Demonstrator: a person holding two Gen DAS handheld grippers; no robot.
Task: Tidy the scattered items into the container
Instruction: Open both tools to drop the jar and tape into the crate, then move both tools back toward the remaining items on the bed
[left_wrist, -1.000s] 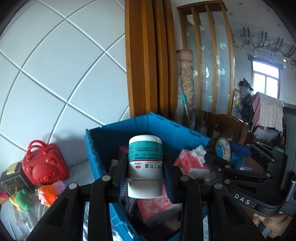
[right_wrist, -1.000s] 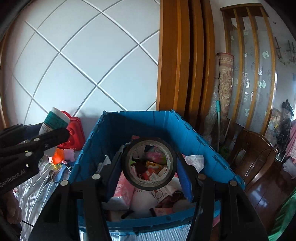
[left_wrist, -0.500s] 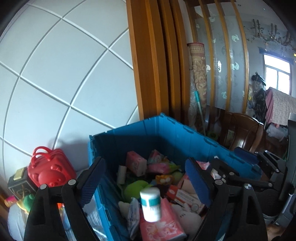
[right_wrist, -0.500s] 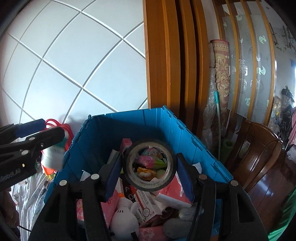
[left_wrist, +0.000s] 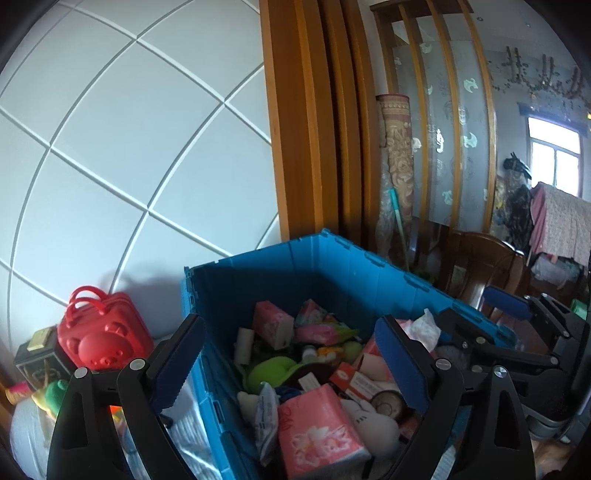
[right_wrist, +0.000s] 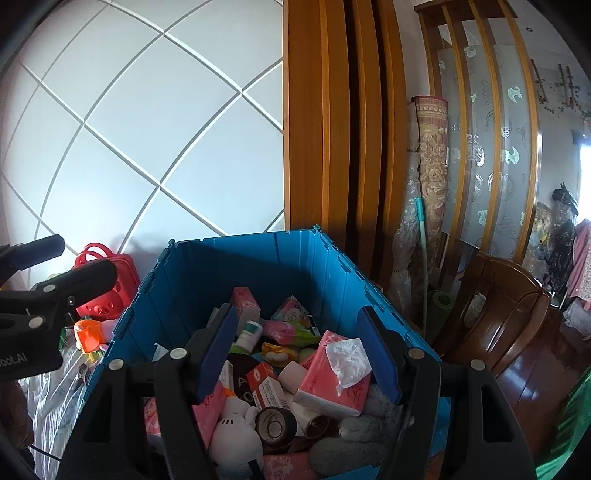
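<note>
Dropped tape roll (right_wrist: 276, 422) now lies among crate (right_wrist: 258, 266) clutter.

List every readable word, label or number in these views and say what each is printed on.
"bot.AI": cut off at the frame edge, on the left tool's body, seen from the right wrist.
Red-and-white box in the blue crate: print too small to read.
White bottle: label blurred.
Pink tissue pack: no legible text.
</note>
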